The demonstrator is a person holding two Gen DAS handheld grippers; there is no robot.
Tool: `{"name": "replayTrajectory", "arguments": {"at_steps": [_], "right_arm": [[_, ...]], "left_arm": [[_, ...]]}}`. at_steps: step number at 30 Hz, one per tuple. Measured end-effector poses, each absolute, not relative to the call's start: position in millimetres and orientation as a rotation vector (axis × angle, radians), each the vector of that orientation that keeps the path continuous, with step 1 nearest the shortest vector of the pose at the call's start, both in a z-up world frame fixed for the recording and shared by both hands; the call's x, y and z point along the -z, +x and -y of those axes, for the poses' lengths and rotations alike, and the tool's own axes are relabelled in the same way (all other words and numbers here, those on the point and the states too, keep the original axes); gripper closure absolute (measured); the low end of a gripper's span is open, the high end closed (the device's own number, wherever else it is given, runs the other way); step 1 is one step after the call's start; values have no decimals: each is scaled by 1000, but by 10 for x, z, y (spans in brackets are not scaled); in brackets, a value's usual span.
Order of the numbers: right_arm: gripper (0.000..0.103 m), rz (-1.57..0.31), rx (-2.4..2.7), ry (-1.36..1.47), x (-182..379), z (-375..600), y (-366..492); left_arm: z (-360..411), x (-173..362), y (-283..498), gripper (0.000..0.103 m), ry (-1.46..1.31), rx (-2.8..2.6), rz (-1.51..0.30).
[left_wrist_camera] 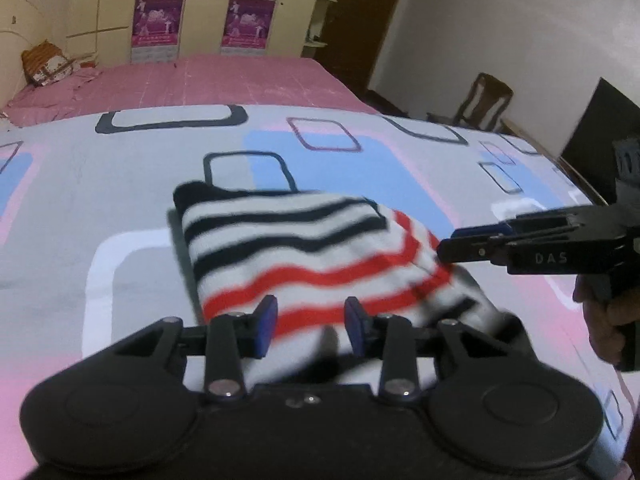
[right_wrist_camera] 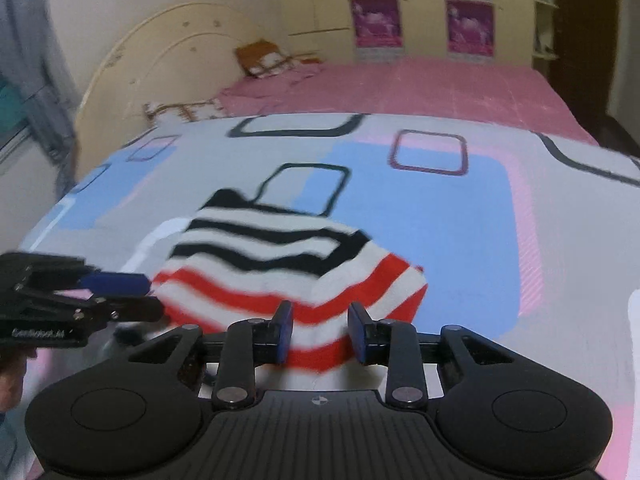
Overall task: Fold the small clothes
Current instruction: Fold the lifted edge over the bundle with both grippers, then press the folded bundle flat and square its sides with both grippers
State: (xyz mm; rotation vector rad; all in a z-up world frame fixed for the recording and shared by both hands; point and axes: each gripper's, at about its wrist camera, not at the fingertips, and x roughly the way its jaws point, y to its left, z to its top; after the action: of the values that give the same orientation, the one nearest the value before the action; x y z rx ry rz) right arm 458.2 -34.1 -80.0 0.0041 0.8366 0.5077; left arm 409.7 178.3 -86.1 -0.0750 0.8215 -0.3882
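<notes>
Pink bed (left_wrist_camera: pixel 248 80), patterned sheet (left_wrist_camera: pixel 120 184) w/ striped garment (left_wrist_camera: pixel 304 248); both grippers' fingers apart.

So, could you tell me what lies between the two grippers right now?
The folded striped garment lies between them on the bedsheet. The left wrist view shows the left gripper at its near edge and the right gripper at its side.
</notes>
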Motion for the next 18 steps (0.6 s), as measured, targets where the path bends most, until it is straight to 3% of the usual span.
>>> {"name": "replayTrajectory", "arguments": {"at_steps": [1, 2, 3, 5, 10, 18], "right_arm": [[73, -839, -515, -15, 796, 326, 4511], [86, -848, -522, -32, 813, 313, 4459], [92, -866, -527, -45, 859, 299, 4432], [97, -910, -500, -87, 1022, 269, 4447], [98, -931, -467, -76, 1147, 294, 4486], [97, -875, -551, -106, 826, 279, 3911]], "left_arm": [[-1755, 852, 4016, 68, -69, 399, -824], [-1721, 873, 3964, 69, -59, 408, -835], [-1683, 916, 3938, 70, -40, 410, -849], [-1621, 1027, 3907, 70, 6, 384, -853], [-1636, 1060, 3895, 70, -13, 365, -842], [-1721, 869, 3385, 80, -13, 389, -836]]}}
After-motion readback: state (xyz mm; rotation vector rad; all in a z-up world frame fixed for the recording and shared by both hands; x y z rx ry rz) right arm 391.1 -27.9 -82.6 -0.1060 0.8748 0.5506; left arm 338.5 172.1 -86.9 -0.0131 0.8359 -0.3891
